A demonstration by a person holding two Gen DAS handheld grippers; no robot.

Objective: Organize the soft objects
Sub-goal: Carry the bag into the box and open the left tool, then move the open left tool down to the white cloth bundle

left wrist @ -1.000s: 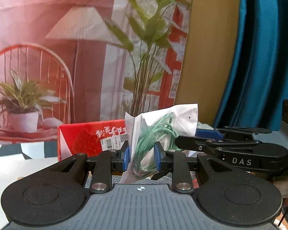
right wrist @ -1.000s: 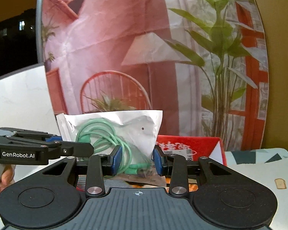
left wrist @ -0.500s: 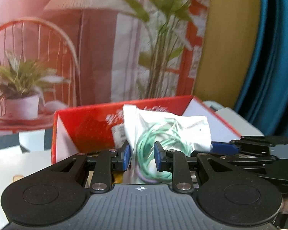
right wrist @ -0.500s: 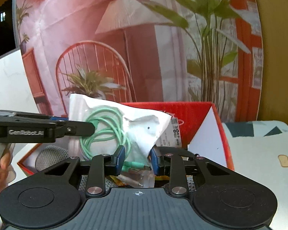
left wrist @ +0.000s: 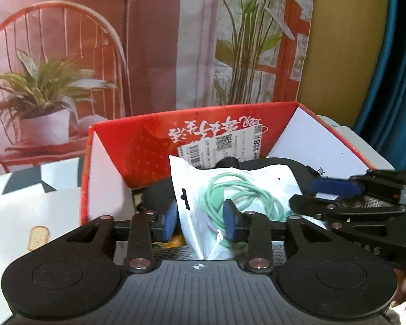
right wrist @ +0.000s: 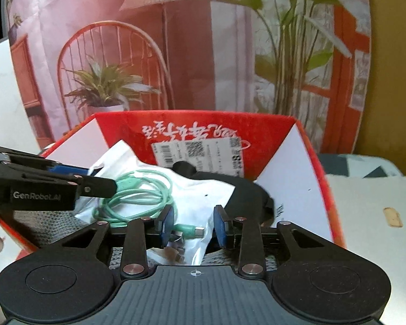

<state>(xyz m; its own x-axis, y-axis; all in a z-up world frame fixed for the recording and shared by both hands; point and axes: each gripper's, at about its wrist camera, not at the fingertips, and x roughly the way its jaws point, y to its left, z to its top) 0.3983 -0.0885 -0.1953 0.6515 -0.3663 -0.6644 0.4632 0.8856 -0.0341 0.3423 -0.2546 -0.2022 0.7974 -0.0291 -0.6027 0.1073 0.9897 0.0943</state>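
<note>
The white pouch (left wrist: 246, 187) with the coiled green cable (left wrist: 238, 197) inside now lies slumped in the red box (left wrist: 149, 146), which stands toward the far edge of the counter (right wrist: 365, 216), resting on a black item (right wrist: 246, 192) and a grey knit piece (right wrist: 48, 224) already stowed there. Both tools are letting it go: the left tool (left wrist: 200, 216) has its jaws opening, the pouch's near end standing loosely between the blue pads with a gap showing on the left side, and the right tool (right wrist: 193, 224) is opening too, the pouch's other end and the cable's plug lying between its pads without being pinched. Two tools on one limp bag makes sense (a single pinch would let it fold and swing), and holding both ends kept it spread flat enough to drop through the box mouth. A second ago the pouch hung upright above the box rim, clamped tight at both ends; half a second ago it was just entering the box, still clamped. Since then both tools have come down and tipped forward, so the box interior fills each view. The placement looks essentially done; what remains, I judge, is to draw both tools clear without snagging the plastic.
</note>
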